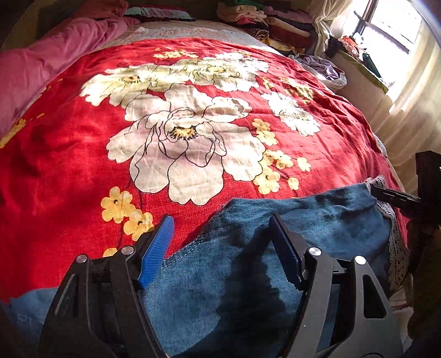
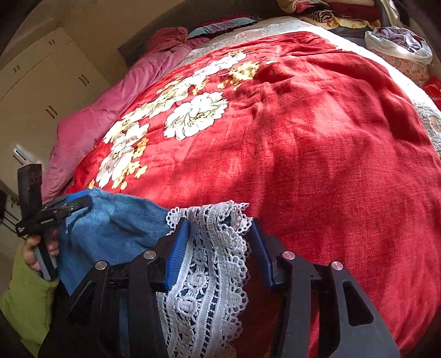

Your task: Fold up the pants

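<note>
Blue denim pants [image 1: 317, 220] with a white lace hem [image 2: 209, 247] lie at the near edge of the red flowered bedspread [image 1: 69, 165]. My left gripper [image 1: 220, 220] is open, its blue pads wide apart over the denim's frayed edge, and the cloth lies flat between them. In the right wrist view it shows at the left [image 2: 77, 205], held by a hand [image 2: 33, 250] in a green sleeve. My right gripper [image 2: 220, 234] straddles the lace hem. The band lies flat between the pads, touching the left one, with a dark gap at the right one. It also appears at the right edge [image 1: 386, 194].
A pink quilt [image 1: 41, 63] lies along the bed's left side. Folded clothes [image 1: 264, 22] are stacked at the head, with a bag of laundry [image 1: 328, 71] beside them. A sunlit window [image 1: 391, 24] is on the right and cream wardrobe doors [image 2: 41, 82] on the left.
</note>
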